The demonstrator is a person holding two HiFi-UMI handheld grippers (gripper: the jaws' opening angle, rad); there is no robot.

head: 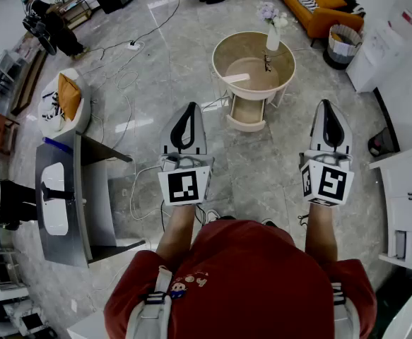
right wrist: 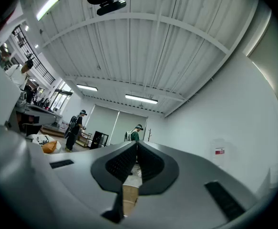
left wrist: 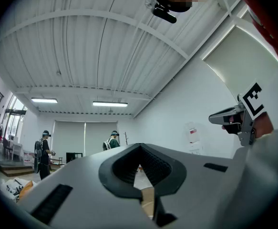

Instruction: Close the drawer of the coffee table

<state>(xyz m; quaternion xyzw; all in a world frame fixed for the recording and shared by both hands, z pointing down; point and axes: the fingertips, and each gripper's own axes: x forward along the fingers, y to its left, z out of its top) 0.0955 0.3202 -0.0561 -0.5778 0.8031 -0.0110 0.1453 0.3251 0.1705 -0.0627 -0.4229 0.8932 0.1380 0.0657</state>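
A round beige coffee table [head: 285,56] stands on the floor ahead of me, with its drawer [head: 246,111] pulled out toward me. A white vase of flowers [head: 272,32] stands on the table's far rim. My left gripper [head: 187,109] is held level short of the drawer, left of it, jaws together with nothing between them. My right gripper [head: 328,104] is to the drawer's right, also shut and empty. In both gripper views the tips [left wrist: 139,147] [right wrist: 136,144] meet, pointing across the room.
A grey desk [head: 64,203] stands at the left. An orange sofa [head: 312,6] and a bin [head: 343,44] are at the back right, white cabinets [head: 407,203] at the right. Cables [head: 131,97] lie on the tiled floor. People [head: 50,27] stand at the back.
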